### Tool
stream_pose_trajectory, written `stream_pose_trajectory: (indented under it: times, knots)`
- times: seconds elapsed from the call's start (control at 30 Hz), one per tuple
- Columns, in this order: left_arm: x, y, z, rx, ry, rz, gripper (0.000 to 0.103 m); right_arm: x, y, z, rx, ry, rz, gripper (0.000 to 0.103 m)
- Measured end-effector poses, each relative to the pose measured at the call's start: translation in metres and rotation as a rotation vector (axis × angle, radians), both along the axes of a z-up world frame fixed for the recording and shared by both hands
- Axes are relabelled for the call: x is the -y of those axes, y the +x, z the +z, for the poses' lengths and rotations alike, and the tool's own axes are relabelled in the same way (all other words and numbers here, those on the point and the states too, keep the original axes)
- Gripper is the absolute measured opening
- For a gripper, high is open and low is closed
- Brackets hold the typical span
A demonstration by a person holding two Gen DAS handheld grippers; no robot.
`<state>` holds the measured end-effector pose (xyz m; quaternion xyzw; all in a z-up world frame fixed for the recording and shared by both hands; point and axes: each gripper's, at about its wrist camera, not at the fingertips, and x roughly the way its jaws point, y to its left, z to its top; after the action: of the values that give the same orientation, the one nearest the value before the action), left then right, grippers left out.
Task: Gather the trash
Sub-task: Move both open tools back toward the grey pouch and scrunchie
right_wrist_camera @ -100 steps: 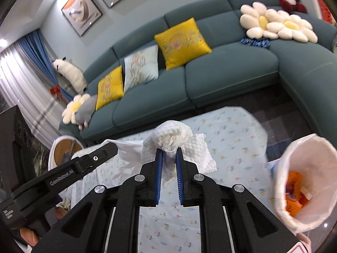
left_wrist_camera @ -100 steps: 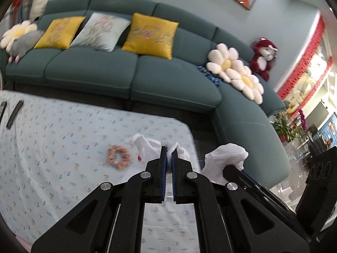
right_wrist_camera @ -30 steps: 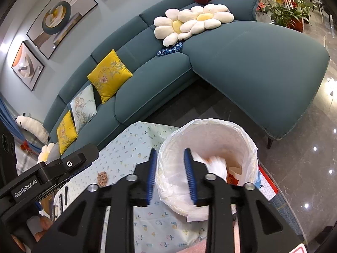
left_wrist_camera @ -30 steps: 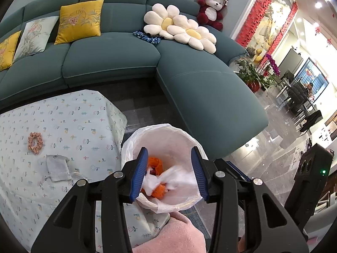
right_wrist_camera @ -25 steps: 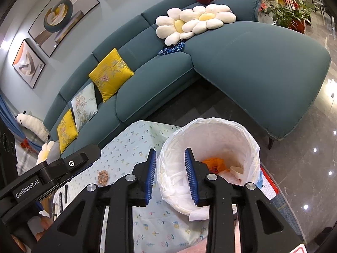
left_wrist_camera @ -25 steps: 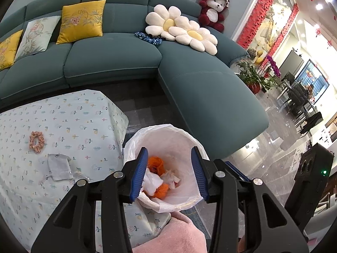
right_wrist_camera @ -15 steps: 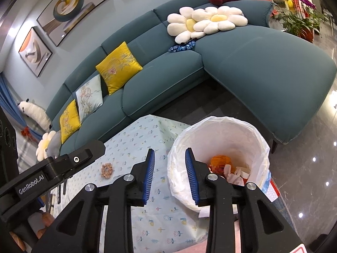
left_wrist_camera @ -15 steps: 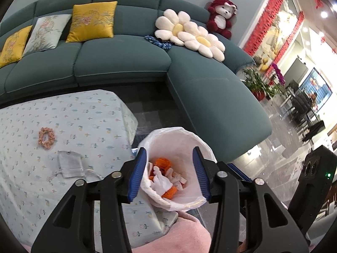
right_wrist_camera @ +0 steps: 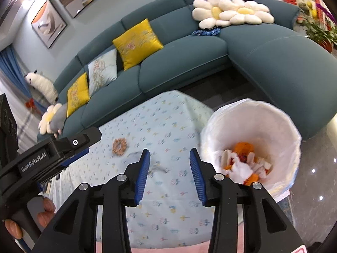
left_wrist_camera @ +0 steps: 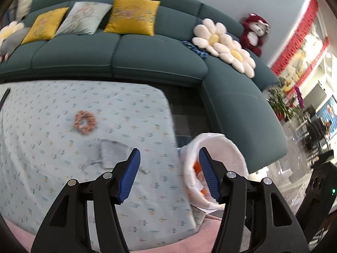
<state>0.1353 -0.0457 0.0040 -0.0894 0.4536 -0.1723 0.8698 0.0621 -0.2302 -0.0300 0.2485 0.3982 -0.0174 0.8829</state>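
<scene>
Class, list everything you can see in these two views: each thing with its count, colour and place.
Sofa: one, teal, behind table.
Cushions: three, two yellow, one pale, on sofa.
Flower pillows: two, white, sofa corner.
Plush bear: one, red, sofa end.
Tablecloth: one, pale blue.
Scrunchie: one, orange-pink, on cloth.
Pouch: one, grey, near scrunchie.
Bin: one, white-lined, beside table, trash inside.
Left tongs: opening, empty.
Right tongs: opening, empty.

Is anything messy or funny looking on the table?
Not really. A small grey pouch lies crumpled with its string trailing, near a hair scrunchie on the flowered tablecloth. Nothing is spilled; the tissues and orange scraps sit inside the lined bin.
</scene>
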Motion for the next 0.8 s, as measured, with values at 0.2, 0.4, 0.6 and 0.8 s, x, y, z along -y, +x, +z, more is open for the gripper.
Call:
stream_pose_trajectory:
  times: [0.2, 0.4, 0.6, 0.8]
  knots:
    - [-0.048, 0.006, -0.015, -0.018, 0.022, 0.093, 0.066, -0.038, 0.014, -0.012, -0.037, -0.011, 0.060, 0.048]
    - [-0.103, 0.017, -0.044, -0.072, 0.047, 0.197, 0.067, -0.076, 0.031, -0.032, -0.089, -0.033, 0.129, 0.050]
    - [-0.139, 0.032, -0.073, -0.106, 0.109, 0.248, 0.072, -0.109, 0.055, -0.061, -0.153, -0.046, 0.185, 0.051]
    - [-0.161, 0.062, -0.103, -0.154, 0.149, 0.269, 0.072, -0.127, 0.090, -0.095, -0.219, -0.041, 0.208, 0.051]
